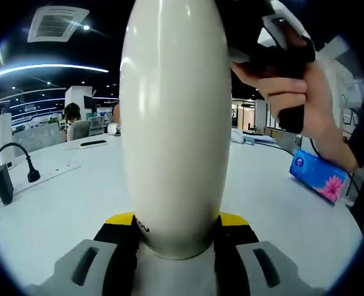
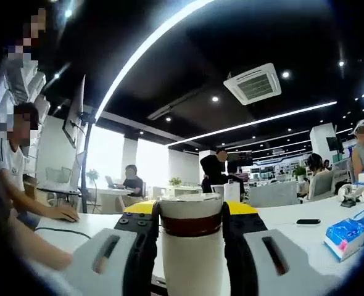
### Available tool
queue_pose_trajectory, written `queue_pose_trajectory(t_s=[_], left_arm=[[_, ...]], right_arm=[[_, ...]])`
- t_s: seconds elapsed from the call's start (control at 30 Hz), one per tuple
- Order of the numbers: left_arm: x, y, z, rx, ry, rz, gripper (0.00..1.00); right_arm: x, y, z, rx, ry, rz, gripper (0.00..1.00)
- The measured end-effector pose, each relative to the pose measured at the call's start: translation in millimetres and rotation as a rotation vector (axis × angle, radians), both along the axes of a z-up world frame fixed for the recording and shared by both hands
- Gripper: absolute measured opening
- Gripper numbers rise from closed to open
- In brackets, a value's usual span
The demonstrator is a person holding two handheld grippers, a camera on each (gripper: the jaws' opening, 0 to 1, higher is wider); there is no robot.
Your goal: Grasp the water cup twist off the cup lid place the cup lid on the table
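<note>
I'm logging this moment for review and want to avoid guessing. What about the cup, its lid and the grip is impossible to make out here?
- Left gripper view: the water cup runs off the top edge, so its lid end is cut off; the person's hand hides what it holds there.
- Right gripper view: the cup's top sits between the right gripper jaws; its lower body is cut off below.
- Whether the lid has loosened cannot be told.

Open-plan office: ceiling air-conditioner, strip lights, people at desks, white table
</note>
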State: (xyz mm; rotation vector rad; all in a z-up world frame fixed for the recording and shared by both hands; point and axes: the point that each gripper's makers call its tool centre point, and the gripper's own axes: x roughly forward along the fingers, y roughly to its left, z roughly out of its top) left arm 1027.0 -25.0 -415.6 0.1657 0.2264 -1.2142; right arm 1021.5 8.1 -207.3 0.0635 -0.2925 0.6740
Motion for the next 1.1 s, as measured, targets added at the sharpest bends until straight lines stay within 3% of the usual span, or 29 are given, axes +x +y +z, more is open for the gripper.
queue_pose_trajectory(t_s=[0.37, 0.5, 1.1], left_arm=[[-0.1, -0.2, 0.1, 0.000, 0.000, 0.000, 0.50], [-0.4, -0.1, 0.4, 0.000, 0.000, -0.001, 0.50], [-0.6, -1.0, 0.7, 0.001, 0.000, -0.007, 0.49]], right_arm=[[-3.2, 1.1, 0.3, 0.043, 0.014, 0.155, 0.43], [-3.9, 0.4, 0.4, 0.095, 0.037, 0.264, 0.43], [-5.7, -2.2, 0.7, 0.121, 0.035, 0.572, 0.44]])
